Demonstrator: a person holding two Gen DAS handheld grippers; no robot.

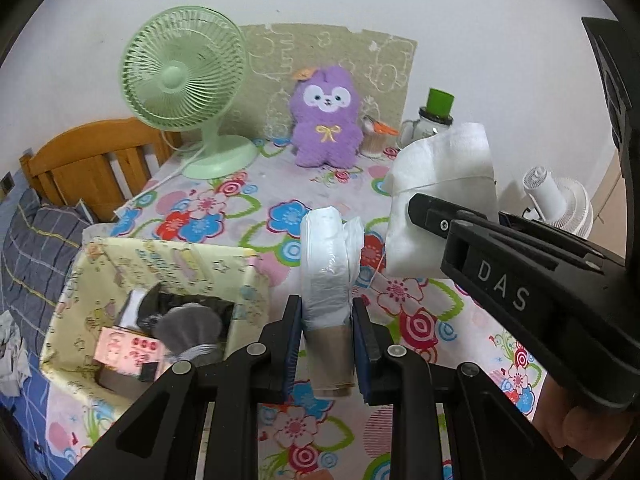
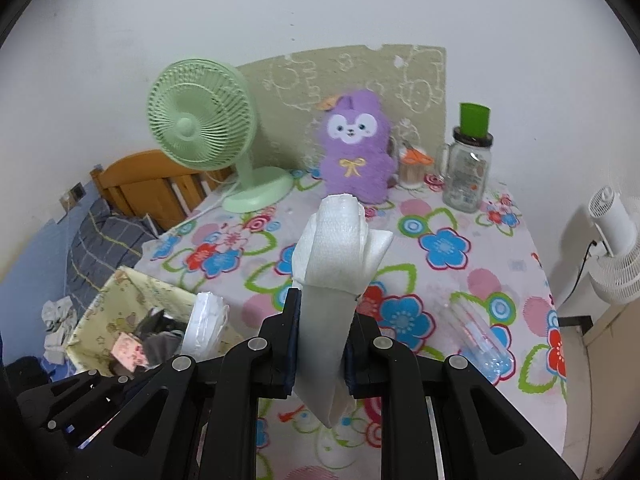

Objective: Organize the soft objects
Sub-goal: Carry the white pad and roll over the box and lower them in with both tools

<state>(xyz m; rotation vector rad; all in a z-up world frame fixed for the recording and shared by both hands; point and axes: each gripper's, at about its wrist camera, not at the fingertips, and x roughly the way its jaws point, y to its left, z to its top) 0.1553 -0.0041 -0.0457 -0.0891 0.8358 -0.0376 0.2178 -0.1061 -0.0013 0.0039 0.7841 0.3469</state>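
**Both grippers loaded over the flowery table**

Our left gripper [image 1: 326,320] is clamped on a roll of plastic bags [image 1: 326,264] at bottom centre of its view, cardboard core between the pads. The right gripper [image 2: 322,320] is pinching a folded white cloth [image 2: 334,264] that stands up through the middle of its frame — in the left view it shows at centre right. The yellow fabric storage basket [image 1: 100,264] sits lower left, already holding a few things. Purple plush toy [image 1: 325,120] and green fan [image 1: 180,84] are up top.
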